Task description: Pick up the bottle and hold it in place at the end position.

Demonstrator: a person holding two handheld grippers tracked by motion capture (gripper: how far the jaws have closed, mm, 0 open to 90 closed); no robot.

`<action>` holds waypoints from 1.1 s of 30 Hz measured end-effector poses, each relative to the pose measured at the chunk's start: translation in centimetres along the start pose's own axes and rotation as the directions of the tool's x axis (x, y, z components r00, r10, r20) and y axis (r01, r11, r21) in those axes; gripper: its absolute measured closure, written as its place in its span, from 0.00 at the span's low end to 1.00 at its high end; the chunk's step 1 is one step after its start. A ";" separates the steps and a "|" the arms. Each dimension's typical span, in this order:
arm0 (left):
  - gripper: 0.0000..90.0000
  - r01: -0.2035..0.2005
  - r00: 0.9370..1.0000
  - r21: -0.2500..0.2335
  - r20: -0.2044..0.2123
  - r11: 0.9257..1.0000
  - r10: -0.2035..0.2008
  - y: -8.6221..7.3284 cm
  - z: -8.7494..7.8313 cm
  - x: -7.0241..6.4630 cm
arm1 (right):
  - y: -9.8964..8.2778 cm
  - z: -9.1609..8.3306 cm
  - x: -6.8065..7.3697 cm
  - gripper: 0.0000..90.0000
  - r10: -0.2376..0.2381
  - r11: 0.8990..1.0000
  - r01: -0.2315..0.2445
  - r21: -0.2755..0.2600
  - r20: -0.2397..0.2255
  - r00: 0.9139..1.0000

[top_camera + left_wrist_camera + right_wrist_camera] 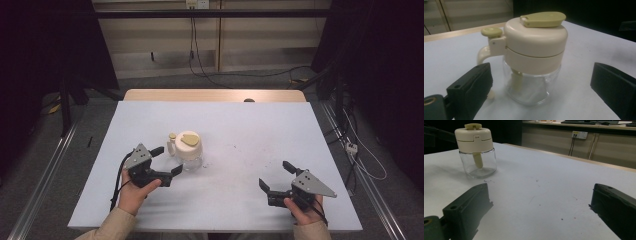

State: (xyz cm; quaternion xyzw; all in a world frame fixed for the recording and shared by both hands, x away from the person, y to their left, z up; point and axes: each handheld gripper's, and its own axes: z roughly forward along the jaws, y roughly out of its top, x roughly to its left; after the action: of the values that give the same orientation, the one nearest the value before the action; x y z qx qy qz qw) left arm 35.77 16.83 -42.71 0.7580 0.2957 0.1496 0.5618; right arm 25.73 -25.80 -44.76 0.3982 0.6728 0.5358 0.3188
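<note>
Nearest the camera, the left gripper [162, 161] is held with fingers wide around the glass dispenser jar [186, 150], not yet touching it. The jar stands left of centre on the counter [240, 125], ungrasped. The right gripper [276, 178], fingers wide, is kept well apart; the grasp is judged still to come.

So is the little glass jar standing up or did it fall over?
Standing up. The glass jar sits flat on the table, cream lid on top, with the open left claw beside it.
</note>
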 end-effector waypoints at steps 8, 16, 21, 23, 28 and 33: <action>0.04 0.012 1.000 0.037 -0.022 0.999 -0.011 -0.1 1.1 -0.5 | 0.0 0.0 0.0 0.02 0.001 1.000 -0.001 0.000 -0.001 1.000; 0.04 0.030 0.998 0.060 -0.054 0.998 -0.027 -0.2 2.4 -0.6 | 0.0 0.1 0.0 0.02 -0.005 1.000 0.005 -0.003 -0.002 1.000; 0.05 0.035 0.996 0.057 -0.082 0.998 -0.030 -0.1 3.2 -0.7 | 0.0 0.1 0.0 0.02 -0.005 1.000 0.005 -0.002 -0.003 1.000; 0.05 0.035 0.996 0.058 -0.087 0.998 -0.030 0.0 3.6 -0.7 | 0.0 0.1 0.0 0.02 -0.006 1.000 0.005 -0.003 -0.005 1.000; 0.05 0.039 0.994 0.061 -0.107 0.997 -0.033 0.1 4.2 -0.8 | 0.1 0.1 0.1 0.02 -0.010 1.000 0.010 -0.003 0.002 1.000; 0.05 0.047 0.991 0.056 -0.129 0.997 -0.040 0.1 5.0 -0.8 | 0.1 0.0 0.0 0.02 -0.006 1.000 0.006 -0.008 0.009 1.000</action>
State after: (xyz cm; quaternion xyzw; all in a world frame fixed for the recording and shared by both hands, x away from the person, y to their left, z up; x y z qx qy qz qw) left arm 37.92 12.50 -44.16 0.7563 0.3518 0.1767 0.5225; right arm 25.77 -25.73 -44.67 0.3972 0.6705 0.5358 0.3248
